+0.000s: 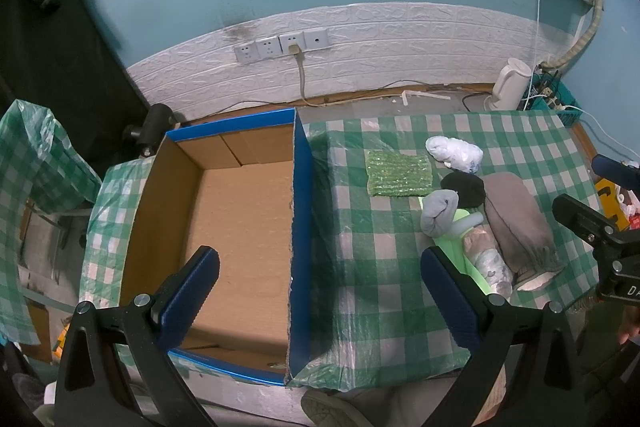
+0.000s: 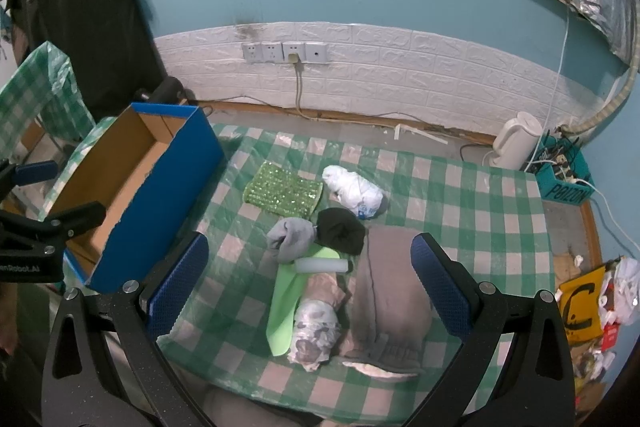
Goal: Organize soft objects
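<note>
Nearest thing is the right gripper (image 2: 308, 283), jaws spread wide and holding nothing, hanging over the pile of soft stuff on the bench (image 2: 480, 195). Left gripper (image 1: 320, 291) is the same deal, released and empty, sitting over the right wall of the box (image 1: 236, 227).

The pile is all jammed together, which is where I'd expect trouble. The grey cloth (image 2: 390, 291) lies along the right side, the patterned roll (image 2: 316, 331) is on top of the green sheet (image 2: 286, 307), and the white tube (image 2: 322, 265) lies across that sheet right by the grey sock (image 2: 290, 235) and black sock (image 2: 342, 229). Grab 1 and you probably drag 2 or 3 along, or pinch the slippery plastic cover and bunch it up.

The roll and the cloth both sit near the front edge, so a sloppy nudge could push them off onto the floor. The white bundle (image 2: 354, 191) and sequin pad (image 2: 284, 193) sit apart further back, easier picks I think.

Box has nothing in it and its tall blue wall faces the pile. Anything floppy carried low could snag on that rim.
</note>
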Motion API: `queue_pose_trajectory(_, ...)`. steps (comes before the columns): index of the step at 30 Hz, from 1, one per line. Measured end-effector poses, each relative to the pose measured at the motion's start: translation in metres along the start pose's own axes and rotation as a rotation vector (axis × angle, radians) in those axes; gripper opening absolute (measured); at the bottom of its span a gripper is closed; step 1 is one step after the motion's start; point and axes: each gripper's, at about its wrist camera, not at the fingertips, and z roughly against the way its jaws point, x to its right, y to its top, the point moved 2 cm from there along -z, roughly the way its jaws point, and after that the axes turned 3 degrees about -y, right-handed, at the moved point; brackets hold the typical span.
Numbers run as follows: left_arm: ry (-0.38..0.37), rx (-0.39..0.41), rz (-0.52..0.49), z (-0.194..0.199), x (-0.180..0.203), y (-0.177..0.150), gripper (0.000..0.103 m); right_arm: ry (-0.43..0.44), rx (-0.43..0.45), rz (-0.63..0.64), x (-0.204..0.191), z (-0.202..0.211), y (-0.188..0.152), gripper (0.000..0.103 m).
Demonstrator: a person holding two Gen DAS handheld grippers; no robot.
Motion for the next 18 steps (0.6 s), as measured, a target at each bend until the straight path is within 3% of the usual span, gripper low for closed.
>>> queue_pose_trajectory(18,-0.003,0.000,-0.006,-0.0005,0.0059,-0.0025,0.101,-0.001,-0.007,0.001,0.0013,0.0005,-0.0018,0.100)
